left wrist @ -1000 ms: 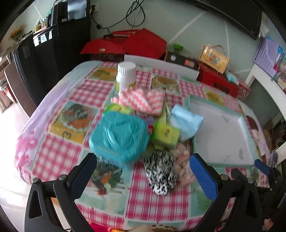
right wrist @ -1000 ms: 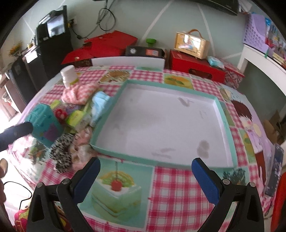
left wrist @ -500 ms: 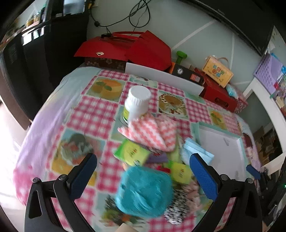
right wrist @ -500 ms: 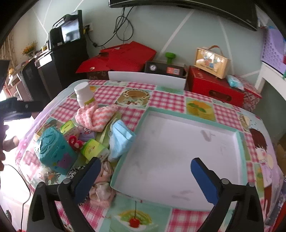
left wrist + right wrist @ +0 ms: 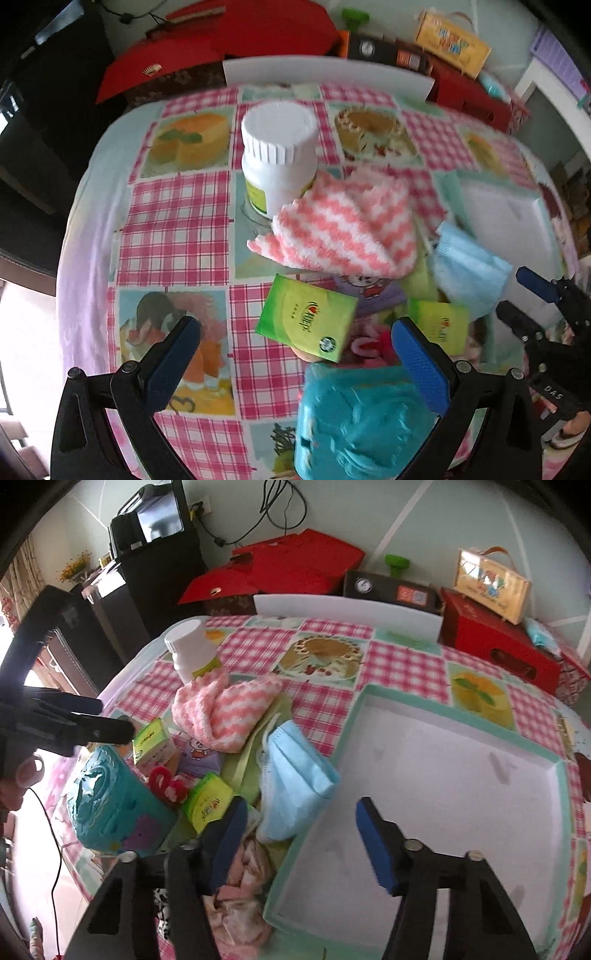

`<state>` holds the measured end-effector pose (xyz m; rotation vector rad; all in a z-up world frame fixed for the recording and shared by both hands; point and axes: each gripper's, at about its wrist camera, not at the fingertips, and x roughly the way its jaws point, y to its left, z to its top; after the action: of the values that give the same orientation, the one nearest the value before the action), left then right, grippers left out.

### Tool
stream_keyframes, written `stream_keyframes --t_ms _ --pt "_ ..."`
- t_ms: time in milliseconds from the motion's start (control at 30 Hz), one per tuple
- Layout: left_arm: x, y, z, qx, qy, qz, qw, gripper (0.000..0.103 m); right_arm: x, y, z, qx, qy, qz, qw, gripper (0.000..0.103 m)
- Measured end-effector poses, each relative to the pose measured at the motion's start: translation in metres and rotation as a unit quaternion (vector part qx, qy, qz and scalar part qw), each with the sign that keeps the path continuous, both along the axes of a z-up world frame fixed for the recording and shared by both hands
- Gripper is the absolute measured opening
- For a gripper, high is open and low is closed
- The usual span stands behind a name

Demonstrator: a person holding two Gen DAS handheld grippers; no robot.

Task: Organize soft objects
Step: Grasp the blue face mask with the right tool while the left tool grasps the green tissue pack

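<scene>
My left gripper [image 5: 295, 354] hangs wide open over the pile, nothing between its pads; my right gripper [image 5: 299, 830] is closing, nothing gripped, just near the blue face mask [image 5: 295, 779]; pink-and-white cloth [image 5: 347, 229] leans on the white bottle [image 5: 279, 158]; mask lies against the white tray's [image 5: 461, 775] left rim.

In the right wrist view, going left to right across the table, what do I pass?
Teal box → pink striped cloth → blue face mask → white tray.
</scene>
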<state>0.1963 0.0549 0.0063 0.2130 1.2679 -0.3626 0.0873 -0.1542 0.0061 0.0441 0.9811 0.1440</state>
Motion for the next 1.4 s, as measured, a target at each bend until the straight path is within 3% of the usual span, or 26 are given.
stream_keyframes --t_ms 333,500,833,1000,1167,1400 --pt "0.015 -0.015 -0.023 0.021 0.050 -0.045 0.9975 0.100 0.013 0.001 -0.016 0.021 0.020 0.007 1.000 0.040" --pt "0.020 -0.023 -0.035 0.018 0.071 -0.051 0.9960 0.069 0.013 -0.001 -0.018 0.027 0.021 0.005 0.999 0.032" --pt "0.028 -0.007 -0.039 -0.015 0.072 -0.022 0.9971 0.067 0.013 -0.003 -0.017 0.039 0.014 0.006 0.999 0.018" --pt "0.020 0.007 -0.025 -0.042 0.047 0.011 0.9979 0.067 0.010 -0.005 -0.012 0.046 0.007 0.006 0.999 0.016" --pt "0.008 0.023 0.005 -0.074 -0.005 0.057 0.9956 0.066 0.007 -0.007 -0.001 0.054 -0.008 0.006 0.999 0.016" --pt "-0.010 0.034 0.066 -0.126 -0.081 0.119 0.9815 0.066 -0.003 -0.013 0.029 0.065 -0.050 0.005 0.997 0.016"
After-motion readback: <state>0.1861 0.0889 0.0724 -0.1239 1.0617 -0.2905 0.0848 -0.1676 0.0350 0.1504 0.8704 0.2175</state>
